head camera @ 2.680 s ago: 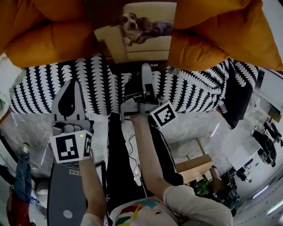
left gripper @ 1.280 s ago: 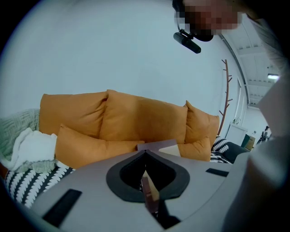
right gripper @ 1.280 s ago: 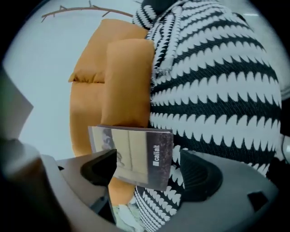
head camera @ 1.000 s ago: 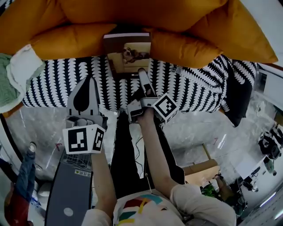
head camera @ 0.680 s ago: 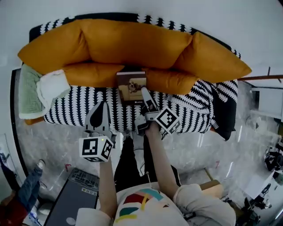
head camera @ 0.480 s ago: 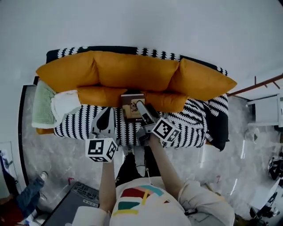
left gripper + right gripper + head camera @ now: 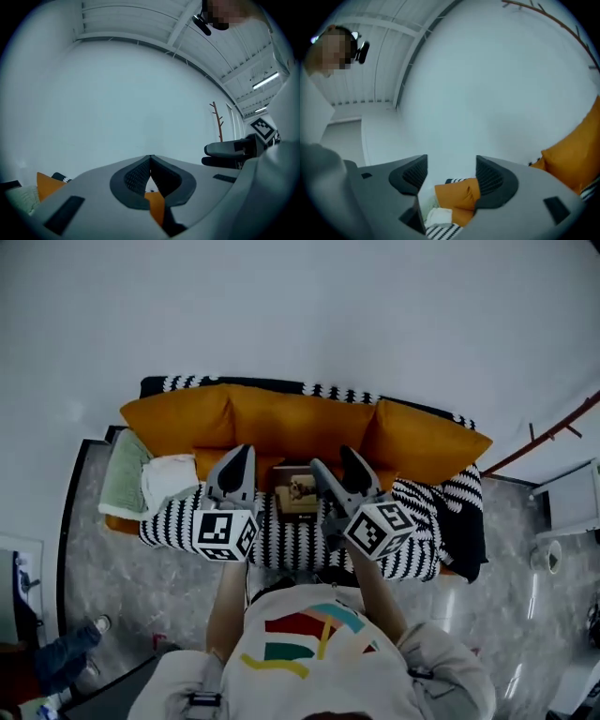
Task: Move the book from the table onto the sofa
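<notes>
The white wall (image 7: pixel 309 306) now fills most of the head view. A second ago that view sat close over the seat; it has pulled back until the whole sofa (image 7: pixel 291 542) shows, with its black-and-white cover. Along its back runs the row of orange cushions (image 7: pixel 291 420), and a green and white folded blanket (image 7: pixel 141 486) lies at its left end.

The book (image 7: pixel 298 491) is on the seat near the middle, just in front of the lower orange cushions. It is small from here, so I cannot say whether it lies flat or leans against them.

Both tools have come up and away from it. The left hand-held gripper (image 7: pixel 150 159) is clenched on nothing, its tips meeting against bare wall. The right hand-held gripper (image 7: pixel 451 161), which reached to the book a second ago, is released. Its jaws have just been closing a little yet stand well apart, with only distant cushion and wall between them.

With nothing touching the book, I judge the move onto the sofa done and only the retreat left.
</notes>
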Demonstrator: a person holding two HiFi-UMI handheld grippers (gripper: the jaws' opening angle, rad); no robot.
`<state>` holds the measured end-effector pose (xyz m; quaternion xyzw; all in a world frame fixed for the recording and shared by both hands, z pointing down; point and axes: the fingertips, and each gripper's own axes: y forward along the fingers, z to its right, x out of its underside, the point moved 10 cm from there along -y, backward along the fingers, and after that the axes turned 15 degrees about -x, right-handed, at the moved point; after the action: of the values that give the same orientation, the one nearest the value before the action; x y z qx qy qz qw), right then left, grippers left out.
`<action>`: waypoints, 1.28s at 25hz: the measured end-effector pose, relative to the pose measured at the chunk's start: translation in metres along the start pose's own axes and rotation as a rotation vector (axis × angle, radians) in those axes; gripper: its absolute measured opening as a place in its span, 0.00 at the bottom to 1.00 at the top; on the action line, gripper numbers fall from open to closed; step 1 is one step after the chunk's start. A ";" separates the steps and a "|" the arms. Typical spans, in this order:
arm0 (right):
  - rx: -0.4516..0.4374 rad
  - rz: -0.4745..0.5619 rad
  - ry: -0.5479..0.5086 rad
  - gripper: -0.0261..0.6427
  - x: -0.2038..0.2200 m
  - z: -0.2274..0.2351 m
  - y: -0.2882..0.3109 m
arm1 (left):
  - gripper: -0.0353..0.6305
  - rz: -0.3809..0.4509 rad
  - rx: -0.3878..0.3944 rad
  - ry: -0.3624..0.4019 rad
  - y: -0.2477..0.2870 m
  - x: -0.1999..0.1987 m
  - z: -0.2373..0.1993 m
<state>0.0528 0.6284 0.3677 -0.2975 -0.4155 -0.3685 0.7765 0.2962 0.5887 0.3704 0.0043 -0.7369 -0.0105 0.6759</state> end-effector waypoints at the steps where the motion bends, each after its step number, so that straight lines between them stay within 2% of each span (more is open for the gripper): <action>1: 0.030 -0.010 -0.067 0.46 -0.006 -0.005 -0.004 | 0.06 0.005 -0.008 -0.002 -0.001 -0.002 0.002; 3: 0.084 -0.015 -0.188 0.15 -0.017 -0.012 -0.008 | 0.06 0.015 -0.024 -0.004 0.002 -0.006 0.006; 4: 0.098 -0.022 -0.238 0.06 -0.022 -0.014 -0.009 | 0.06 0.019 -0.030 -0.004 0.004 -0.009 0.009; 7: 0.112 -0.070 -0.346 0.06 -0.029 -0.015 -0.004 | 0.06 0.044 -0.024 -0.003 0.013 -0.018 0.021; 9: 0.123 -0.096 -0.379 0.06 -0.030 -0.013 -0.003 | 0.06 0.060 -0.011 0.008 0.020 -0.023 0.028; 13: 0.140 -0.129 -0.381 0.06 -0.030 -0.001 -0.005 | 0.06 0.095 0.000 0.024 0.029 -0.033 0.043; 17: 0.135 -0.172 -0.430 0.06 -0.034 0.011 -0.006 | 0.06 0.120 0.006 0.050 0.040 -0.037 0.059; 25: 0.149 -0.186 -0.434 0.06 -0.045 0.043 -0.014 | 0.06 0.116 0.006 0.070 0.057 -0.031 0.091; 32: 0.090 -0.203 -0.446 0.06 -0.052 0.054 -0.015 | 0.06 0.098 -0.035 0.087 0.068 -0.026 0.104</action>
<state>-0.0024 0.6784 0.3508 -0.2934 -0.6205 -0.3507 0.6371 0.1950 0.6586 0.3370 -0.0433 -0.7057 0.0099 0.7071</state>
